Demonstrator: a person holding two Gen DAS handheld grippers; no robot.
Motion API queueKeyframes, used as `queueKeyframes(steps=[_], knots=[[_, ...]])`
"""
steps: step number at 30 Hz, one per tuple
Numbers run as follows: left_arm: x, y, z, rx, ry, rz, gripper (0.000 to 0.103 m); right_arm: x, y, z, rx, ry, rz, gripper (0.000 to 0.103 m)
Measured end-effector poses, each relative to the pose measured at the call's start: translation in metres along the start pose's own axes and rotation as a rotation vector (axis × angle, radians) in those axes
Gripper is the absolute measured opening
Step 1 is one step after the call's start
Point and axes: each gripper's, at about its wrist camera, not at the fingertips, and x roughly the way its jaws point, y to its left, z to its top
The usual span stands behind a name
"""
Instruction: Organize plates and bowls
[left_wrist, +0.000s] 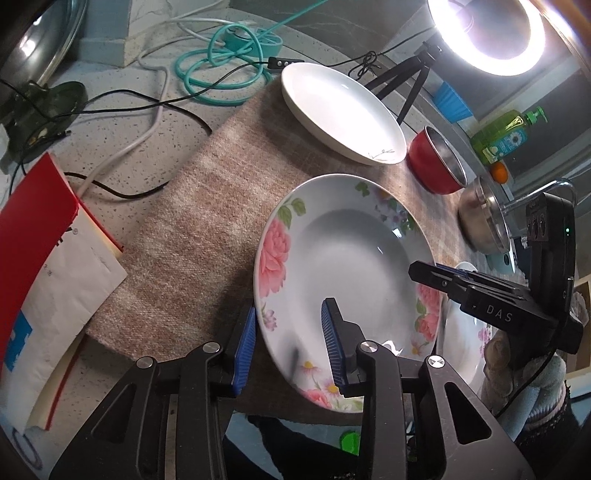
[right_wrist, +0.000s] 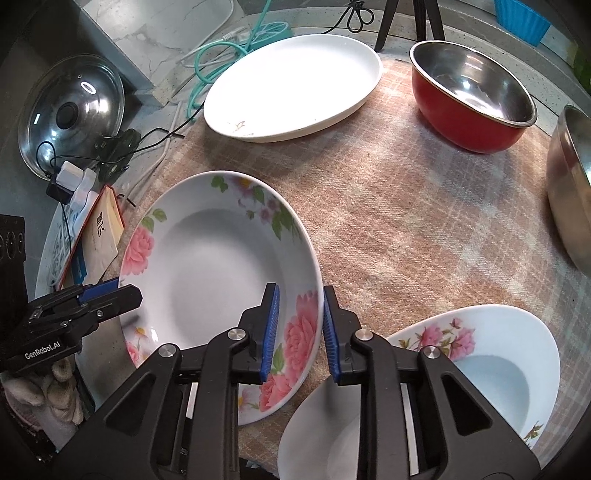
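Both wrist cameras look steeply down along their own jaws, close above the cloth-covered surface (left_wrist: 177, 236). They face it from opposite sides — each shows the other gripper — and share the flowered plate (left_wrist: 343, 258), white oval plate (right_wrist: 291, 85) and red bowl (right_wrist: 476, 99).

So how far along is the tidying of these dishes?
Barely started: nothing looks stacked. The left gripper and right gripper straddle opposite rims of the rose plate; I can't tell if they pinch. Left to sort: white plate, small flowered plate, red bowl, steel bowl.
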Motion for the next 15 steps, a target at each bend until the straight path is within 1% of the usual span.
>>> queueKeyframes(steps=[7,15], knots=[[-0.007,-0.001,0.005,0.001,-0.02,0.002,0.032,-0.008,0.001,0.0,0.014,-0.016,0.01,0.023],[-0.017,-0.01,0.013,0.02,-0.044,-0.008,0.032,-0.03,-0.002,0.0,0.035,-0.058,0.023,0.023]])
